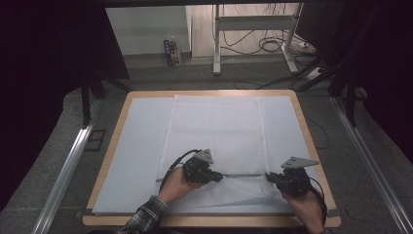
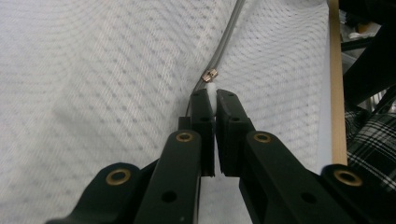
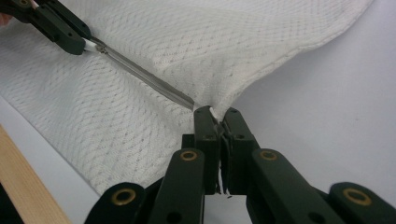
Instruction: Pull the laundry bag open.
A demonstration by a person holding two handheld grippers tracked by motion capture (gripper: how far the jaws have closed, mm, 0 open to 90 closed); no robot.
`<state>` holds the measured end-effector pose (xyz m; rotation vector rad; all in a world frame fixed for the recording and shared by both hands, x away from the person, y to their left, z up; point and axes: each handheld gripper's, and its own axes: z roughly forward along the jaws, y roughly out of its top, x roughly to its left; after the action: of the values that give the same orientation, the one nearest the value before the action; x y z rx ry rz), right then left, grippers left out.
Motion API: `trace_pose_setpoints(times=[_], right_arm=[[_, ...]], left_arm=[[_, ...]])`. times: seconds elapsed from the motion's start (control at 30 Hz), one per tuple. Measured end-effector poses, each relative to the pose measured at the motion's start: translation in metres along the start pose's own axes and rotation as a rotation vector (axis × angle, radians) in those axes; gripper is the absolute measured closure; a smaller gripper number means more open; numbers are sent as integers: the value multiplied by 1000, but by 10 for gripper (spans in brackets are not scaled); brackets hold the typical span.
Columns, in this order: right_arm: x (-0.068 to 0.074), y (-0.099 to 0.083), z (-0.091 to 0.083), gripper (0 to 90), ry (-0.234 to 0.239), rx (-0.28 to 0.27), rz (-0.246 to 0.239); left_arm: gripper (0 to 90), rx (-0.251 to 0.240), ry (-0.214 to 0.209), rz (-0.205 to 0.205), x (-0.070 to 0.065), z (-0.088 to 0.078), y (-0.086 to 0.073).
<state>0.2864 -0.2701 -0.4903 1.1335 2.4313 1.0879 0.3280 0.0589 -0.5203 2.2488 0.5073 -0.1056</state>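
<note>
White mesh cover (image 1: pixel 214 131): a textured fabric case lies flat on the pale sheet (image 1: pixel 141 146) that covers the wooden table (image 1: pixel 117 141), its near edge toward the person.
Zipper (image 1: pixel 241 175): a grey zip line runs level across the near part of the cover, stretched between the two grippers.
Left gripper (image 2: pixel 214 95): jaws pressed together on the white pull tab (image 2: pixel 211 90), with the brass slider (image 2: pixel 209 75) just beyond the tips; in the high view it sits near the middle of the zip line.
Right gripper (image 3: pixel 218 113): jaws clamped on the cover's corner where the zipper ends, bunching the cloth into a small peak and holding the line taut.
Step in hand: judging by the grips, the slider is being drawn along the zipper while the right gripper anchors the end.
Risk, tab slip: the pull tab is small and held only at the jaw tips; a pull off the line of the zipper could tug it free.
Risk, snag: if the right gripper's tension eases, loose mesh may ruck up and jam the slider.
Risk, drag: a hard pull could slide the whole cover across the sheet.
</note>
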Motion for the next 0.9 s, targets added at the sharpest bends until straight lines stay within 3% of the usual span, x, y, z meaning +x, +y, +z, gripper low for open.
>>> trace_pose_setpoints(times=[0.4, 0.9], right_arm=[[1, 0, 1, 858, 8, 4, -8], [0, -1, 1, 858, 9, 8, -2]], left_arm=[[869, 6, 15, 8, -2, -13, -6], [869, 1, 9, -15, 0, -24, -15]])
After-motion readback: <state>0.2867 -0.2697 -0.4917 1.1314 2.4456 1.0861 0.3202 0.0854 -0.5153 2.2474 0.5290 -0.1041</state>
